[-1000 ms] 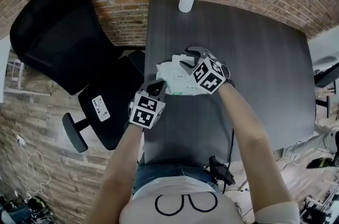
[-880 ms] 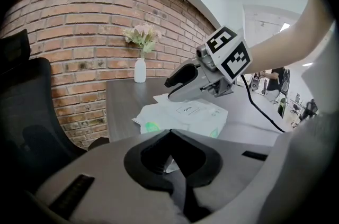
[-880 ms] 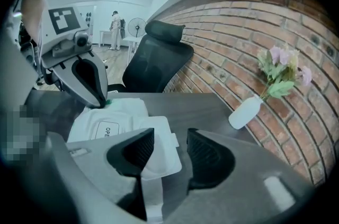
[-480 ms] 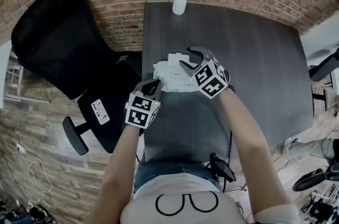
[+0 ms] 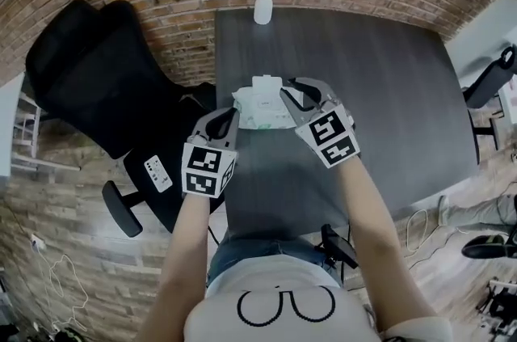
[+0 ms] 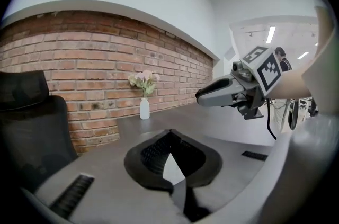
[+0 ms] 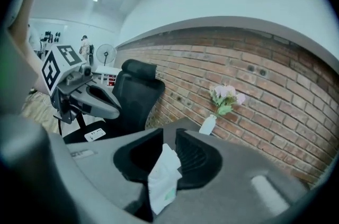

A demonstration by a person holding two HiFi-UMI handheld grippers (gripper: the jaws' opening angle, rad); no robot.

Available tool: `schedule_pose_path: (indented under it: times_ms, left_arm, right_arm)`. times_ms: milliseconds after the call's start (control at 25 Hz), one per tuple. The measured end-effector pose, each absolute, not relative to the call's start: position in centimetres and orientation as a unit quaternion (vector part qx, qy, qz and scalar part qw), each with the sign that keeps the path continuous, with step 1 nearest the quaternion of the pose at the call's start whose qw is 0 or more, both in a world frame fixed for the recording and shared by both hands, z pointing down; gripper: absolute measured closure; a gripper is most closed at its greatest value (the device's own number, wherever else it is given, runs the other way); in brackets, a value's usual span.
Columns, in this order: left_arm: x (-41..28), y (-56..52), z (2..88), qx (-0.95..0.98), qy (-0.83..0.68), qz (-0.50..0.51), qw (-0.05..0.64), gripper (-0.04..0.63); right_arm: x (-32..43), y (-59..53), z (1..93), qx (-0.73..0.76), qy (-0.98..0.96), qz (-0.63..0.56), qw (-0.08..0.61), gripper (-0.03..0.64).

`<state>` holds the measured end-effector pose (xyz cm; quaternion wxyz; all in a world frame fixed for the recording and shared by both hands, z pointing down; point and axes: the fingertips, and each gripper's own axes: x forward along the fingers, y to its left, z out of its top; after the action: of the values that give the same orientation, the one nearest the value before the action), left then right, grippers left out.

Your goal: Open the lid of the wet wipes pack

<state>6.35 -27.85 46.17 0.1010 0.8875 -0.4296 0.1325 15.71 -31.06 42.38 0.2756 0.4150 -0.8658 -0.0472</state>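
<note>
Pack [image 5: 252, 116] lifted off the desk [image 5: 388, 90] near its left edge, the left gripper [image 5: 229, 120] pinched tight on one end and the right gripper [image 5: 300, 95] just closing onto the other end's wrapper, while the lid [image 5: 263, 99], seemingly, is yet unopened.

Here we see a white T-shirt [image 5: 279, 308] with a black looped outline printed on the chest, short sleeves, and blue jeans [image 5: 250, 253] below. We've got grey moulded shells on the left gripper [image 5: 224, 117] and right gripper [image 5: 300, 92], each carrying a cube of black-and-white square markers, with black ribbed pads [image 6: 151, 153] inside (the right's jaws have just been closing, the wet wipes pack [image 5: 262, 107] between them).
</note>
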Motion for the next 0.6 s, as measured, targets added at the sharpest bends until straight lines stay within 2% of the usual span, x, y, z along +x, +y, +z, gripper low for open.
schedule_pose_path:
  times_ms: [80,320,600]
  left_arm:
    - [6.1,-27.0,44.3,0.891,-0.43,0.121,0.083,0.597]
    - [4.7,-24.5,39.1,0.899,-0.427,0.088,0.033,0.597]
    - [2.9,-21.6,33.9,0.899,-0.435,0.052,-0.02,0.597]
  right_arm:
    - [16.1,-29.5,41.0,0.442,-0.859,-0.042,0.256,0.616]
    - [17.0,-24.7,36.3,0.517,-0.833,-0.039,0.192,0.617]
    - [16.3,-19.8,31.4,0.557,-0.814,-0.06,0.153,0.617]
